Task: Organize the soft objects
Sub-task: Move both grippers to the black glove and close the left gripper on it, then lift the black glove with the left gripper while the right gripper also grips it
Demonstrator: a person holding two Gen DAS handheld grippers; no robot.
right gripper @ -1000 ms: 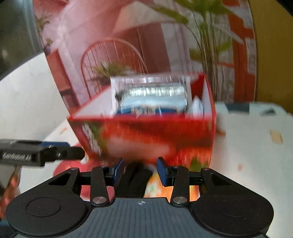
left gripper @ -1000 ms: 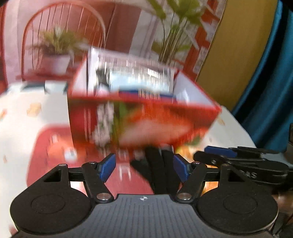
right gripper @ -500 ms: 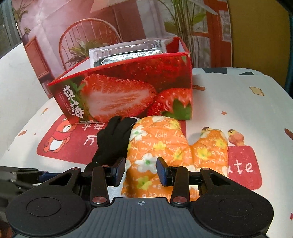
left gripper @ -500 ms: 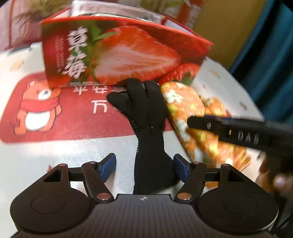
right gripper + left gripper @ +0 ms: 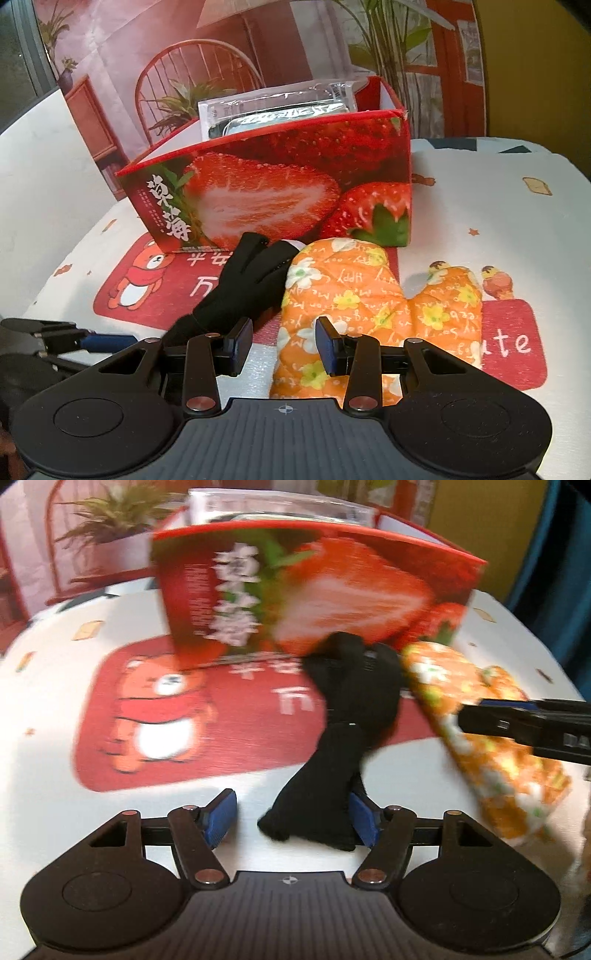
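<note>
Both jaws apart as before, left gripper [image 5: 291, 821] now lower, astride black glove [image 5: 332, 753] cuff.

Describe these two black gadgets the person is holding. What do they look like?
Both look the same. The left gripper and right gripper each have a black ribbed body with two round discs, a small crosshair mark in the middle, and black link arms with silver rivets. The fingers end in blue pads. Seen side-on, the right one bears white lettering, too blurred to read. No cables or sleeves show.
</note>
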